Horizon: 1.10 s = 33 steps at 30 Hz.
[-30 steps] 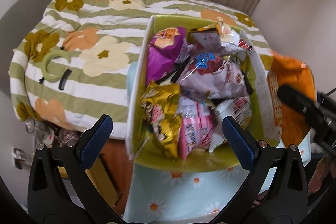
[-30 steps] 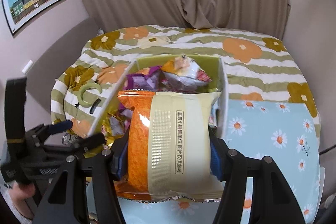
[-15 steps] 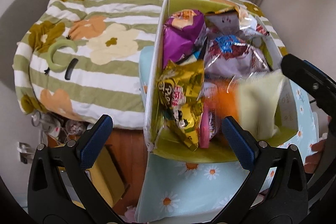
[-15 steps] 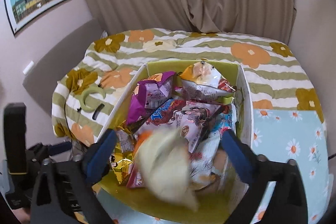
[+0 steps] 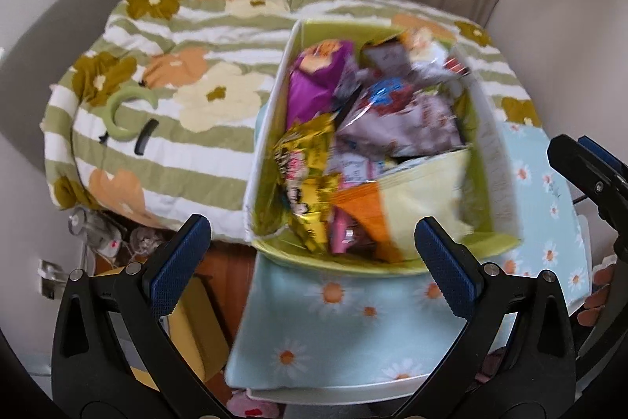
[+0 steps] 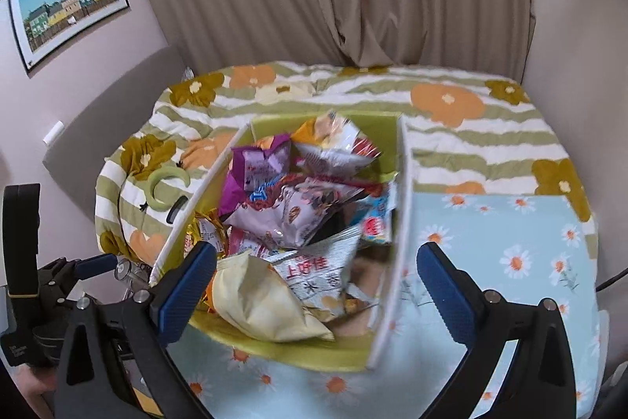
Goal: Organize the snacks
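Now both claws, left claw (image 5: 312, 258) and right claw (image 6: 316, 285), hang spread and empty; the orange-and-cream packet (image 5: 408, 199) lies atop the heaped snack box (image 6: 392, 309), frame centre. Overfilled, packets could slide out if nudged.

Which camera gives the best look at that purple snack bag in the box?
The left wrist view: the purple snack bag shows nearly its whole face, standing at the far left of the green box, though slightly blurred. In the right wrist view the bag is sharper but crumpled and partly covered by other packets.
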Tool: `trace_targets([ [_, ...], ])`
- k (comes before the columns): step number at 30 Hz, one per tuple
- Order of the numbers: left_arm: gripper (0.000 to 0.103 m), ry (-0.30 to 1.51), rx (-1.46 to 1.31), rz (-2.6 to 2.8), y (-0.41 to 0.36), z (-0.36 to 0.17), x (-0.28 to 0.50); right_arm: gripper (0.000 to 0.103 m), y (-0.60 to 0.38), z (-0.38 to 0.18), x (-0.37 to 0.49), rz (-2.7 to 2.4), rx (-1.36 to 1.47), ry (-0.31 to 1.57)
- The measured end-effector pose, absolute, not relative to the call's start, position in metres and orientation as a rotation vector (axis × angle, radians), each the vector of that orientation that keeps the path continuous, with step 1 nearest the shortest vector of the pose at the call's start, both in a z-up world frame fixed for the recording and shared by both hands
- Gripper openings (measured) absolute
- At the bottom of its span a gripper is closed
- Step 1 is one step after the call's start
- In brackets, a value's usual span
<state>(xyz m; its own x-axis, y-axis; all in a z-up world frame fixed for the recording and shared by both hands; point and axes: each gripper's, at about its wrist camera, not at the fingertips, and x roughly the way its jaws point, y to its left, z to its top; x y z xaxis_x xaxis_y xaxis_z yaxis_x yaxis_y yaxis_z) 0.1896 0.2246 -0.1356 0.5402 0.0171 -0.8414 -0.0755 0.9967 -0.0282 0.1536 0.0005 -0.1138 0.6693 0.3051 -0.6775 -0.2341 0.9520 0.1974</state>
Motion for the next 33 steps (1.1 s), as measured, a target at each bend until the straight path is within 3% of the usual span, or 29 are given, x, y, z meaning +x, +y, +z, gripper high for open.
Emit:
trace_targets([
  [14,0.103,0.697,-0.053,0.035,0.118,-0.038,0.086,0.102,-0.118,-0.049,0.045,0.102,0.026,0.665],
  [33,0.103,0.624,-0.008,0.009,0.076,-0.024,0.034,0.102,-0.149,-0.044,-0.005,0.026,0.012,0.620],
])
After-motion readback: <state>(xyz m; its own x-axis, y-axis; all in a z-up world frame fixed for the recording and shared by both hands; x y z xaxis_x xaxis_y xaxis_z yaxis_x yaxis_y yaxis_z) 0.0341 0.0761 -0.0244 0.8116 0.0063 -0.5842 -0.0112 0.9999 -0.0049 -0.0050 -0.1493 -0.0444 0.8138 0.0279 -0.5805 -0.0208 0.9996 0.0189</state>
